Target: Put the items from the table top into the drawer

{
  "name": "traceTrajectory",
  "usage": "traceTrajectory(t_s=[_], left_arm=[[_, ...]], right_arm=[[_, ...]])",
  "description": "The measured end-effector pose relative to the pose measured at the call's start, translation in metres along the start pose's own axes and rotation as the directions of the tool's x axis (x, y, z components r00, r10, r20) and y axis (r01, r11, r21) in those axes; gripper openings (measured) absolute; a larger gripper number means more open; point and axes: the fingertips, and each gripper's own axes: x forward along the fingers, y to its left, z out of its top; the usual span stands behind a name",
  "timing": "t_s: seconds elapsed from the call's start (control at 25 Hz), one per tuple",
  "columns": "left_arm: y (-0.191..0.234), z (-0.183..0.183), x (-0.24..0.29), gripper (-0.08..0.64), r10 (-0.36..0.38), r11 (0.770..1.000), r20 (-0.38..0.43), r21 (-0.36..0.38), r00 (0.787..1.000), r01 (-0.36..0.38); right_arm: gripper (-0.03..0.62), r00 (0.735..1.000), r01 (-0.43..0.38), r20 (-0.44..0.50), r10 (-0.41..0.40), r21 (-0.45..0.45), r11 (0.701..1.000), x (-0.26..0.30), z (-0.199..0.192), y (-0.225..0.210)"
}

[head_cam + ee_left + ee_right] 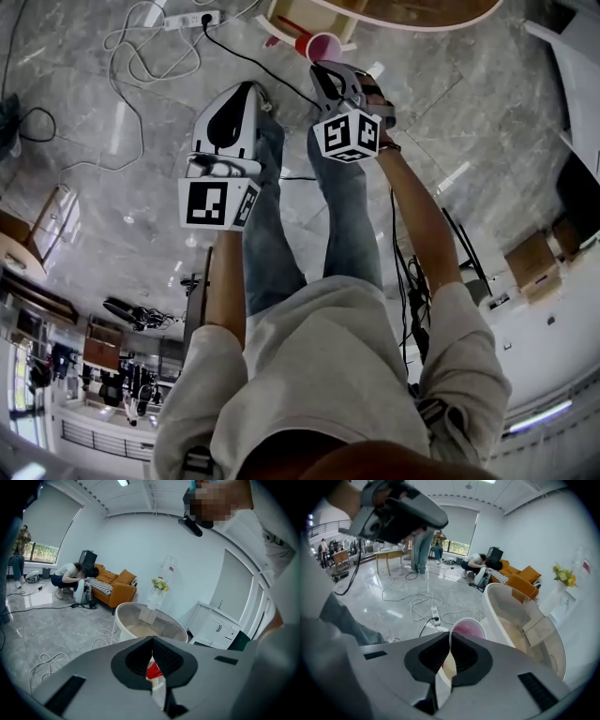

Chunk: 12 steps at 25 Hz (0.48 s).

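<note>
Two handheld grippers are in use, both held out over a grey marble floor by a standing person in jeans.

Right gripper: its jaws are clenched on the thin wall of a pink cup, one pad inside the rim and one outside. The right gripper view confirms this, with the cup pinched at its near edge and its mouth facing up. The cup hangs in the air, off any surface, just beside the curved white wall of the round table and clear of it.

Left gripper: its jaws are closed tip to tip and grasp nothing. In the left gripper view a red and white scrap shows through the slot behind the pads; what it is cannot be determined. This gripper points toward the round table, which stands well ahead of it.

Surroundings: a white power strip and loose cables lie on the floor near the table. An orange sofa stands against the far wall, and a vase of flowers stands behind the table. No view shows a drawer clearly.
</note>
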Motion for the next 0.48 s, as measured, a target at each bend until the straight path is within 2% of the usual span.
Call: traceTrajectory(t_s=[0.16,0.36,0.48], left_arm=[[0.028,-0.017,-0.006,0.015,0.030,0.999,-0.008,-0.011,1.000,-0.030],[0.066,-0.037,-0.001,0.015,0.056,0.998,0.001,-0.013,0.998,-0.056],[0.091,-0.045,-0.002,0.015,0.094,0.995,0.014,-0.026,0.996,-0.093]], right_arm=[[0.032,0.995,-0.048,-0.095,0.040,-0.087,0.995,0.061,-0.042,0.013],[0.032,0.975,-0.084,-0.215,0.055,-0.128,0.988,0.132,-0.085,0.012],[0.033,0.953,-0.113,-0.294,0.074,-0.119,0.986,0.170,-0.108,0.009]])
